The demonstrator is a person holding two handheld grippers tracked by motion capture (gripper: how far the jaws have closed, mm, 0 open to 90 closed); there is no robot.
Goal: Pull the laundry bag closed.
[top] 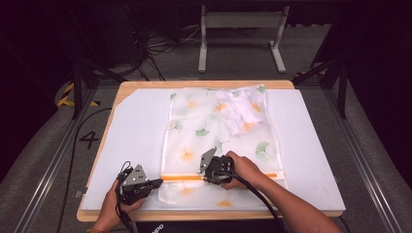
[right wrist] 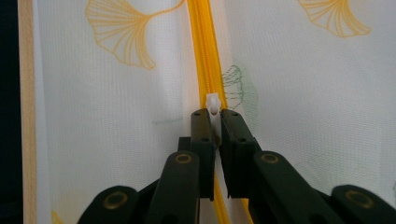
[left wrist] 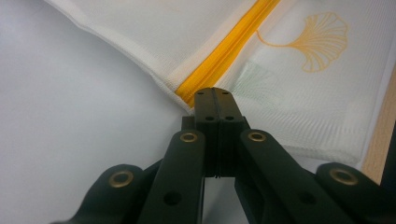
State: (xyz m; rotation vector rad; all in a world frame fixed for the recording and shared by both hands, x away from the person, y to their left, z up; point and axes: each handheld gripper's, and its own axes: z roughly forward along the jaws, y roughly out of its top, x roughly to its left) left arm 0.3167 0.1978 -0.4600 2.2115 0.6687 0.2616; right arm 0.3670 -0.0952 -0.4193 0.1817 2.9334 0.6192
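Note:
A white mesh bag (top: 218, 141) printed with ginkgo leaves lies flat on the mat, with an orange zipper (top: 182, 177) running across its near end. My left gripper (top: 158, 183) is at the zipper's left end. Its jaws are pressed together over the bag's edge, where the yellow zipper (left wrist: 224, 58) stops at the left gripper (left wrist: 212, 93) tips. My right gripper (top: 204, 178) sits partway along the zipper. The right gripper (right wrist: 212, 114) is shut on the small white zipper pull (right wrist: 212, 102), with the zipper (right wrist: 203, 51) stretching ahead.
A crumpled white cloth (top: 240, 110) with leaf prints shows through the bag's far right corner. The white mat (top: 136, 131) covers a wooden table (top: 204, 84). Metal frame rails run along both sides, and a stand and cables sit on the floor beyond.

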